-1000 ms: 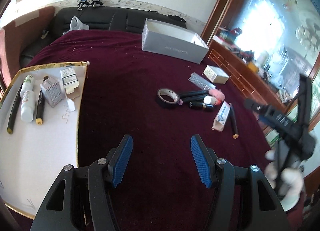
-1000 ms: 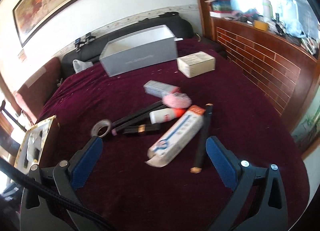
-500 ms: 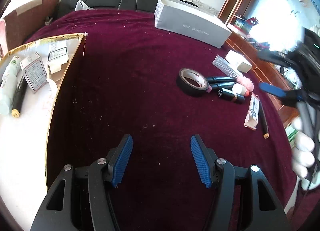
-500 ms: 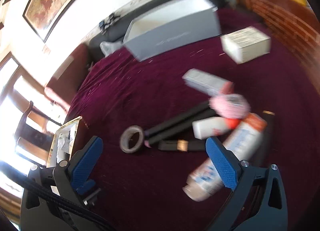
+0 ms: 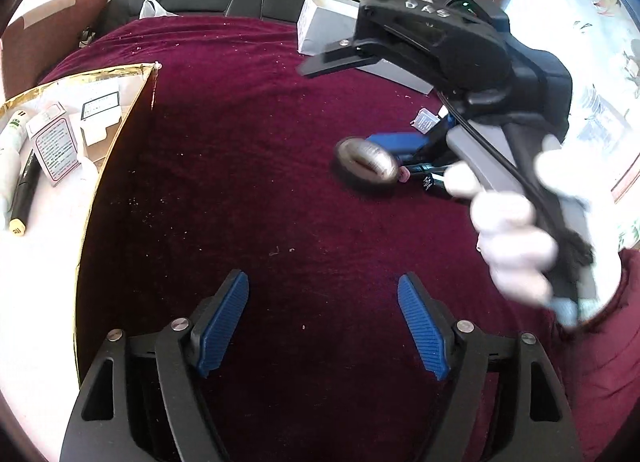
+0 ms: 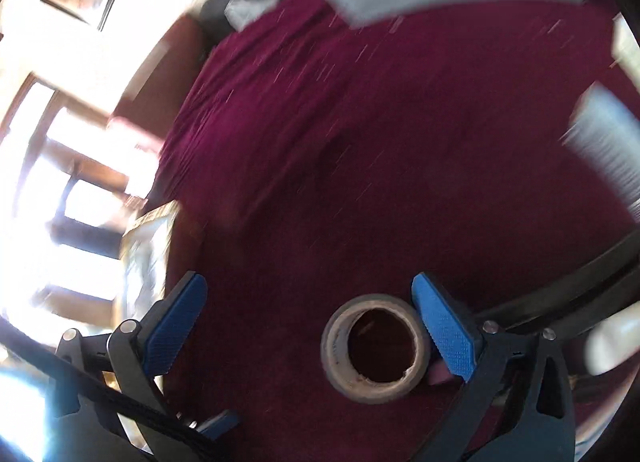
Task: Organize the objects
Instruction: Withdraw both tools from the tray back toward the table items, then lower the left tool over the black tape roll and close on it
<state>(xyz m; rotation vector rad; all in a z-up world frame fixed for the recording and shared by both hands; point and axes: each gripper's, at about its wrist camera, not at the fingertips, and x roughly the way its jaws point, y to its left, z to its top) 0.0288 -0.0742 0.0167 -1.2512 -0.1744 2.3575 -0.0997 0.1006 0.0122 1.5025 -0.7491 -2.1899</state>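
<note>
A roll of dark tape point(image 6: 376, 350) lies flat on the maroon cloth point(image 5: 248, 166). My right gripper point(image 6: 308, 326) is open and low over it, the roll sitting between the blue pads, close to the right pad point(image 6: 444, 334). In the left wrist view the tape roll point(image 5: 366, 160) lies mid-right with the right gripper's body point(image 5: 472, 50) above it, held by a white-gloved hand. Black pens point(image 5: 428, 174) lie just behind the roll, mostly hidden. My left gripper point(image 5: 324, 326) is open and empty above bare cloth near the front.
A gold-edged white tray point(image 5: 120, 74) at the left holds small boxes, a bottle and a black pen point(image 5: 24, 186). A grey open box point(image 5: 328, 30) stands at the back. A black sofa back runs along the far wall.
My right gripper has swung down and left from the item pile onto the tape roll, blurring its view. The left gripper has tilted down slightly and stays open.
</note>
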